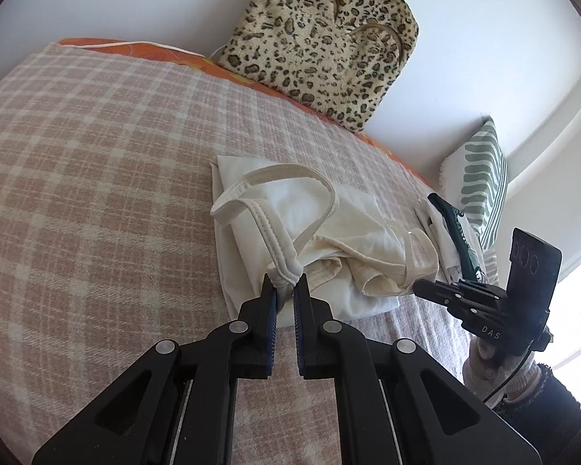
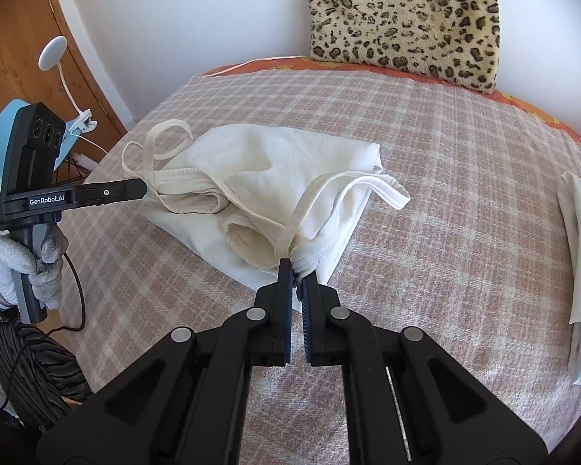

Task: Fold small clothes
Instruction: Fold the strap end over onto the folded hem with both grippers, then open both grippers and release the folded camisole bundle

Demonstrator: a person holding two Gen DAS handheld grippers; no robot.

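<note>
A cream sleeveless top (image 1: 290, 193) (image 2: 275, 162) lies partly folded on the plaid blanket (image 1: 97, 155) (image 2: 445, 147), its straps looping loose. My left gripper (image 1: 286, 285) is shut on a bunched shoulder strap at the top's near edge. In the right wrist view the left gripper (image 2: 143, 188) reaches in from the left, level, and meets the top's left strap end. My right gripper (image 2: 298, 273) is shut on the other bunched shoulder strap, low over the blanket. The left wrist view shows the right gripper (image 1: 420, 288) coming in at the garment's right side.
A leopard-print cushion (image 1: 321, 38) (image 2: 406, 11) leans on the wall at the back. A striped cushion (image 1: 480, 182) stands at the right, with folded clothes (image 1: 445, 232) (image 2: 577, 232) beside it. A clip lamp (image 2: 53, 50) and a wooden door are beyond the bed's left edge. Gloved hands (image 2: 27, 267) hold both tools.
</note>
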